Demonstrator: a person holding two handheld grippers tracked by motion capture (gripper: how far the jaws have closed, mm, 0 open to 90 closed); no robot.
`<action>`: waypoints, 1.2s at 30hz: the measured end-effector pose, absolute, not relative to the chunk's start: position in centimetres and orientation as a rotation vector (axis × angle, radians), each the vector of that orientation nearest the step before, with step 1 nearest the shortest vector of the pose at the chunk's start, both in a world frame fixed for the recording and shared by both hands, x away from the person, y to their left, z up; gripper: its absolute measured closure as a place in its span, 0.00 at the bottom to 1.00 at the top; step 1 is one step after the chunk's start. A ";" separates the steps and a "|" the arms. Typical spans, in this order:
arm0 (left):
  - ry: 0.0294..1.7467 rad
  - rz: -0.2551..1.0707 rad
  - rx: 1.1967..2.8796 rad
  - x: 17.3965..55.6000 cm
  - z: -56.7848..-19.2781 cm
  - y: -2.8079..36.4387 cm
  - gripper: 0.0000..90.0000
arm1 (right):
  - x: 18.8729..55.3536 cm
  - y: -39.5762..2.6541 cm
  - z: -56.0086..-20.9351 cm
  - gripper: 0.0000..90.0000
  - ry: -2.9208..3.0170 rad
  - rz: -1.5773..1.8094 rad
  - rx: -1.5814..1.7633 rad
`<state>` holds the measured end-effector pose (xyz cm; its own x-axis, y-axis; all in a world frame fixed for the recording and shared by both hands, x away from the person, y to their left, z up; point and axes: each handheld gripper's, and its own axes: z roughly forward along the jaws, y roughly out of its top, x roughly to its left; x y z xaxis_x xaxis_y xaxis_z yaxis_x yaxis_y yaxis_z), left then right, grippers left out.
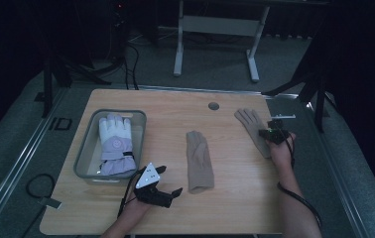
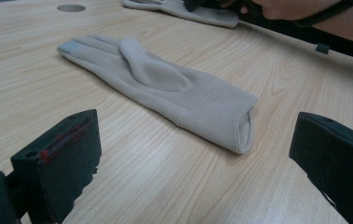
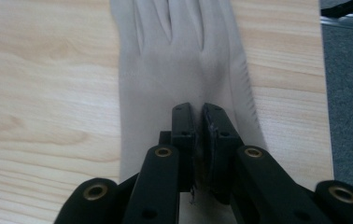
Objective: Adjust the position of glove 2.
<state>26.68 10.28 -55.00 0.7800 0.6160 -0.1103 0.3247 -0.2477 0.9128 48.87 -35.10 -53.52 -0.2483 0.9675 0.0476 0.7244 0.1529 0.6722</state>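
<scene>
Two beige knit gloves lie flat on the wooden table (image 1: 235, 198). One beige glove (image 1: 199, 161) (image 2: 165, 88) lies mid-table, its cuff towards me. My left gripper (image 1: 171, 179) (image 2: 193, 158) rests low just left of that cuff, open, with its jaws wide apart and nothing between them. The second beige glove (image 1: 253, 130) (image 3: 179, 60) lies near the table's right edge with its fingers pointing away. My right gripper (image 1: 266, 134) (image 3: 198, 116) is on its cuff end, shut on a pinch of the fabric.
A clear plastic bin (image 1: 89, 144) at the left holds a white and lilac ski glove (image 1: 116, 144). A round cable hole (image 1: 214, 106) is near the far edge. The table's right edge and a metal rail lie close beside the right hand.
</scene>
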 end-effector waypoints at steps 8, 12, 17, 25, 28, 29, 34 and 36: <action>0.719 0.327 1.846 26.6 -54.9 10.3 0.03 | 45.8 -33.8 -51.7 0.93 1.868 0.916 1.692; 0.715 0.329 1.845 26.6 -54.7 10.3 0.03 | 43.8 -33.1 -51.0 0.94 1.802 0.951 1.719; 0.706 0.336 1.839 26.5 -54.6 10.2 0.03 | 41.4 -32.2 -49.7 0.94 1.756 0.973 1.724; 0.693 0.342 1.837 26.4 -54.4 10.0 0.03 | 37.3 -31.4 -49.4 0.94 1.708 0.990 1.766; 0.693 0.342 1.833 26.4 -54.3 10.1 0.03 | 36.7 -31.2 -49.8 0.94 1.721 0.957 1.762; 0.693 0.340 1.832 26.4 -54.3 10.1 0.03 | 36.0 -31.0 -50.5 0.94 1.736 0.926 1.764; 0.691 0.343 1.831 26.4 -54.3 10.1 0.03 | 35.6 -30.9 -52.2 0.93 1.766 0.857 1.778; 0.692 0.342 1.831 26.4 -54.3 10.1 0.03 | 35.6 -30.7 -53.0 0.93 1.783 0.829 1.781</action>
<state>26.43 10.10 -54.30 0.7879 0.6083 -0.0957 0.2935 -0.2343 0.9268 35.58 -30.69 -53.05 -0.0343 0.9963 0.0793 0.7026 -0.0324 0.7108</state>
